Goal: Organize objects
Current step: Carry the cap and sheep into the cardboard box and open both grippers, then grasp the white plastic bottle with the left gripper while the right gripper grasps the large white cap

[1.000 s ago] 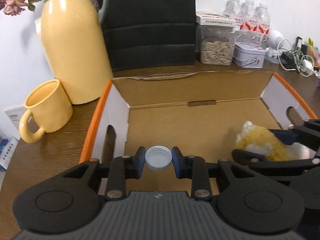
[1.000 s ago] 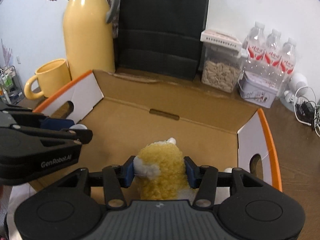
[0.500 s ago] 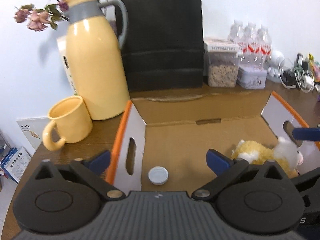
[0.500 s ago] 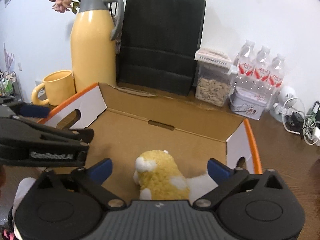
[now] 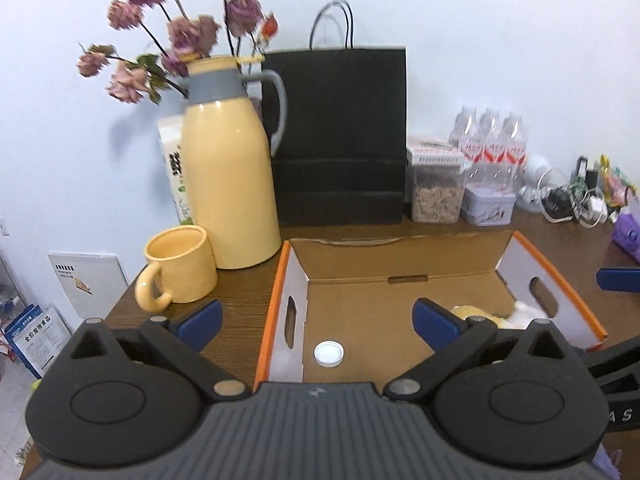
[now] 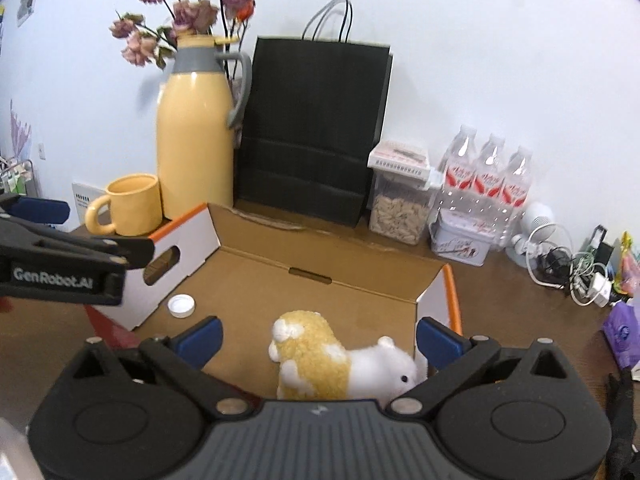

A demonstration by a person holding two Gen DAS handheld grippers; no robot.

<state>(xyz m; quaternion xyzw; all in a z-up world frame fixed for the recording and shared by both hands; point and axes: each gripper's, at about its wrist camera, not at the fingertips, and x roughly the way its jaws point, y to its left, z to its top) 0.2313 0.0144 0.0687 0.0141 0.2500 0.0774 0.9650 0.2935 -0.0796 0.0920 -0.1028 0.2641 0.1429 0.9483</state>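
An open cardboard box (image 5: 400, 248) (image 6: 320, 256) with orange-edged white end flaps sits on the wooden table. A white bottle cap (image 5: 329, 354) (image 6: 181, 305) lies on the box floor near its left end. A yellow and white plush toy (image 6: 320, 364) (image 5: 516, 312) lies on its side near the right end. My left gripper (image 5: 316, 320) hangs open above the box's near left corner, nothing between its blue pads. My right gripper (image 6: 318, 340) is open too, raised above the plush, which lies apart from its pads.
A yellow thermos jug (image 5: 228, 184) and yellow mug (image 5: 180, 276) stand left of the box. Behind it are a black paper bag (image 5: 340, 136), a clear container of seeds (image 5: 438, 192), a tin (image 5: 488, 204), water bottles (image 5: 492, 140) and tangled cables (image 5: 572, 200).
Both grippers opened and drew back and up from the box. The cap left the left gripper and the plush left the right gripper; both now lie on the box floor.
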